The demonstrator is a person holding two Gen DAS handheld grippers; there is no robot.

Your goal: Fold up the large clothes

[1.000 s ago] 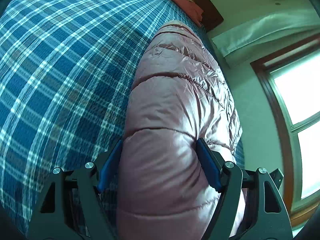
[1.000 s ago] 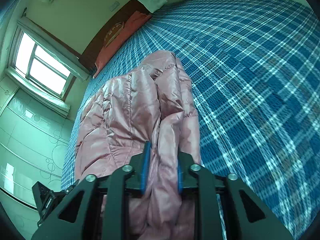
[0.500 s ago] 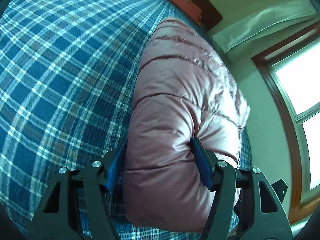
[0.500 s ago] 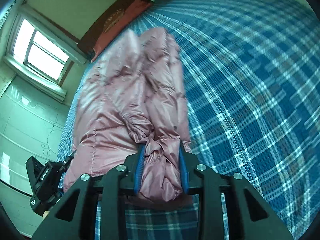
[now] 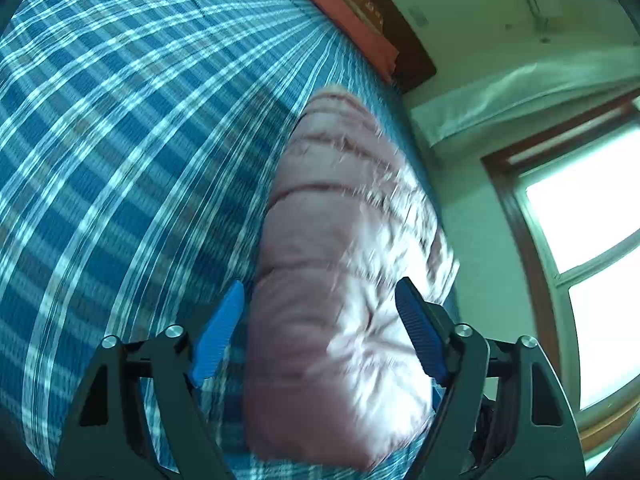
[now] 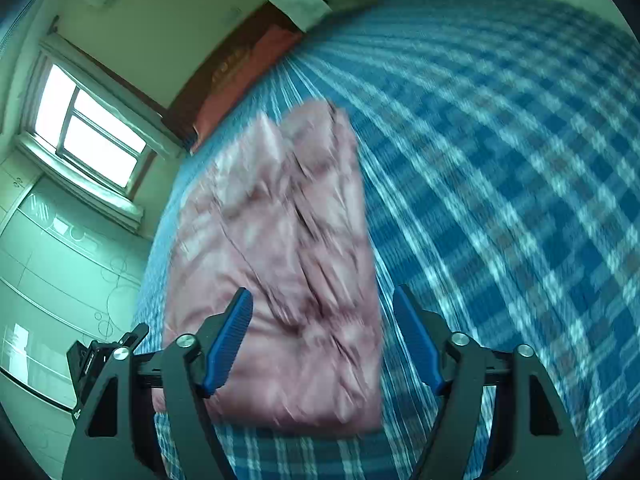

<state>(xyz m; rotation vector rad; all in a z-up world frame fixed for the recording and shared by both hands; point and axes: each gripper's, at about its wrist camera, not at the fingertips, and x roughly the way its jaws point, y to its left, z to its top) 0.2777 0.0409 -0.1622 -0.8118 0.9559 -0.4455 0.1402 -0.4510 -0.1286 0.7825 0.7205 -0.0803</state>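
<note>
With both grippers' jaws opening clear of it, the pink down jacket (image 5: 340, 280), soft, springy and slippery, is best gripped at its near folded edge.

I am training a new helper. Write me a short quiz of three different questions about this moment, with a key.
1. True or false: the pink padded jacket lies on the blue checked bedcover.
2. Do the blue pads of the right gripper press on the jacket? A) yes B) no
3. Fill in: beyond the jacket, at the head of the bed, lies a red ____.

Key:
1. True.
2. B: its jaws are opening, apart from the cloth; the left gripper is opening too.
3. Pillow.
</note>
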